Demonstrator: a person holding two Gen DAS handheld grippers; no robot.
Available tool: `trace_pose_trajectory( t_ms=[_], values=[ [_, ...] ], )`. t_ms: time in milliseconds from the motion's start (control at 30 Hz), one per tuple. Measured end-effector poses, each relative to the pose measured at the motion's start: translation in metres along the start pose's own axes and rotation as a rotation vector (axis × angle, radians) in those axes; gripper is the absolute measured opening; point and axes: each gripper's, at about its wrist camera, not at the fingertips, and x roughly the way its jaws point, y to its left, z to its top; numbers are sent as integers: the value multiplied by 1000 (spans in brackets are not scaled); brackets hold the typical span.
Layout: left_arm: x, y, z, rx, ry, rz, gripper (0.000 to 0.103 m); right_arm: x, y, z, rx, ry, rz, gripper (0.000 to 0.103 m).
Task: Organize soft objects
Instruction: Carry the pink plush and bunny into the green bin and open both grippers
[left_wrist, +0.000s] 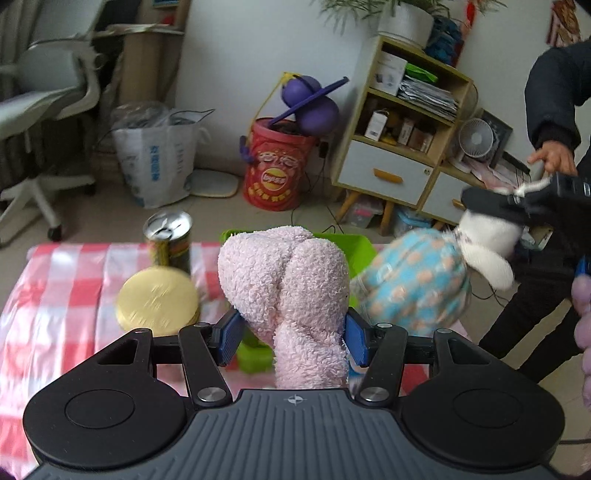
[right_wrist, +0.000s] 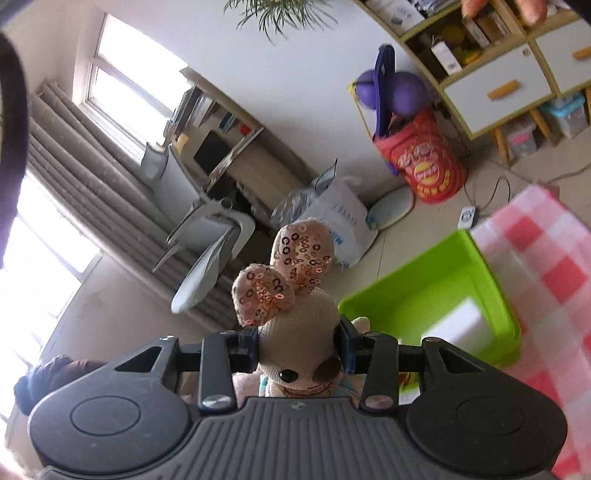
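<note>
My left gripper is shut on a fluffy pink plush toy, held above the checkered table in front of a green bin. My right gripper is shut on the head of a cream mouse doll with sequined ears. In the left wrist view the same doll, in a blue dotted dress, hangs from the right gripper beside the bin. The right wrist view shows the green bin lower right with a white block inside.
A gold round tin and a tall can stand on the red-and-white checkered tablecloth, left of the bin. Behind are a red bucket, a white bag, an office chair and a shelf cabinet.
</note>
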Motion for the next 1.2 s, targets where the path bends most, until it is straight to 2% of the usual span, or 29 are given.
trace_pose_trajectory(
  t_ms=[200, 633, 867, 1200],
  values=[
    [37, -7, 16, 35, 0, 5, 57, 22, 2, 25, -52, -48, -54, 18],
    [91, -6, 37, 82, 27, 16, 57, 72, 17, 49, -337, -130, -253, 18],
    [119, -5, 38, 116, 50, 47, 58, 97, -1, 45, -387, -107, -309, 19],
    [155, -12, 28, 163, 100, 73, 58, 128, -34, 29, -391, -17, -360, 19]
  ],
)
